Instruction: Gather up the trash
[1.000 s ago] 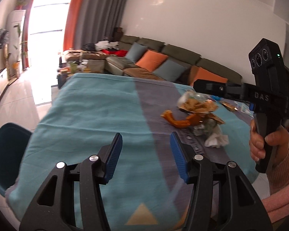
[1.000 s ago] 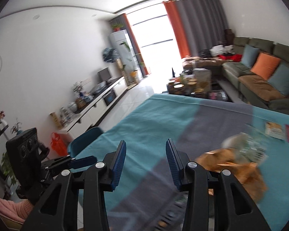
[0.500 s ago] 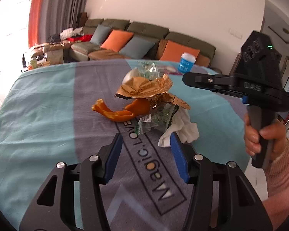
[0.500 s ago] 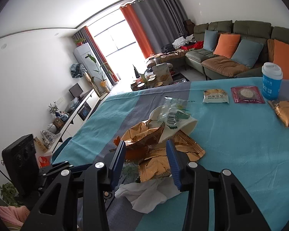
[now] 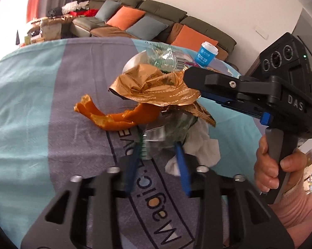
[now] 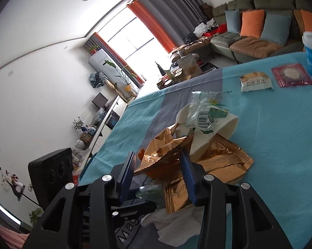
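- Trash pile (image 5: 164,103) at the middle of the table, on the grey stripe of the teal-and-grey cloth (image 5: 27,108): gold foil wrappers (image 6: 220,161), orange peel (image 5: 114,118), clear plastic wrapper (image 5: 166,132), white tissue (image 5: 201,147), tipped white bowl (image 6: 216,128).
- Left gripper (image 5: 158,147): jaws have just been closing to a narrow gap around the near edge of the clear plastic wrapper; blur hides whether the pads press on it.
- Right gripper (image 6: 158,161): jaws about half open, a crumpled gold foil wrapper between them; its right pad touches the foil, the left stands apart.
- Right hand (image 5: 270,166) grips that tool's handle at the right edge.
- Far right: blue cup (image 5: 206,54), cut off in the right wrist view; two sealed snack packets (image 6: 256,82) beside it.
- Left fingertips are motion-blurred; the peel's right end is hidden under foil.
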A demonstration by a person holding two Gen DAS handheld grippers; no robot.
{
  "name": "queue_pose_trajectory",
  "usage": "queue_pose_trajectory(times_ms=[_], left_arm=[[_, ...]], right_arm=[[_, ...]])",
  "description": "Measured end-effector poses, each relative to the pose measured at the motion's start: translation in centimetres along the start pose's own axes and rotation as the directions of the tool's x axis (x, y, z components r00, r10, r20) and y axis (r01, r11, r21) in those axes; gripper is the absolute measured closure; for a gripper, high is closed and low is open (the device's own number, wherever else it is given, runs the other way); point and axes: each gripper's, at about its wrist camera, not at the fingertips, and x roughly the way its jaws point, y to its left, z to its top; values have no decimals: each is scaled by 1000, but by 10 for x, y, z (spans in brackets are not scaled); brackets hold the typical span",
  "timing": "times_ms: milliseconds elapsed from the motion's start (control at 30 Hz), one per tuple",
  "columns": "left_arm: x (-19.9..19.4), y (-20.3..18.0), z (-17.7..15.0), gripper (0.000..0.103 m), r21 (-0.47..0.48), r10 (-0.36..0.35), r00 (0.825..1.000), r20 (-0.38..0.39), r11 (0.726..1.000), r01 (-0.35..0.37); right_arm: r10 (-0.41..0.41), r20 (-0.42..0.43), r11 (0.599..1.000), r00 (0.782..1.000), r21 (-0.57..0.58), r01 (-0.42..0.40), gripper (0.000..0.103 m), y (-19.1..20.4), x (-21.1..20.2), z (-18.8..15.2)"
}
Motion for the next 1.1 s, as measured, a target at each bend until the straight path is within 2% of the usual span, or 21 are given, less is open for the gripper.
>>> queue_pose_trajectory(times_ms=[100, 167, 333, 667, 900, 1033, 1100], left_arm=[[-1, 1, -1, 76, 4, -5, 1000, 11, 1000, 5], [-2, -1, -4, 77, 8, -6, 1000, 19, 1000, 5], [-14, -5, -10, 77, 25, -7, 999, 51, 1000, 5], [-65, -3, -26, 77, 58, 52, 988, 145, 996, -61], [-101, 13, -42, 78, 22, 101, 977, 189, 994, -107], [-118, 22, -53, 78, -10, 132, 969, 208, 991, -133], [-126, 27, -59, 78, -27, 145, 967, 212, 989, -142]], right_arm=[[19, -7, 1000, 1000, 16, -19, 71, -2, 1, -1], [34, -7, 999, 999, 21, -34, 83, -2, 1, -1], [43, -1, 999, 999, 28, -43, 98, -4, -2, -3], [99, 40, 995, 994, -6, -99, 100, 11, -12, 6], [118, 46, 993, 992, -26, -117, 101, 20, -9, 11], [105, 27, 994, 994, -42, -104, 101, 25, -1, 11], [68, 17, 996, 998, -51, -67, 95, 27, 4, 12]])
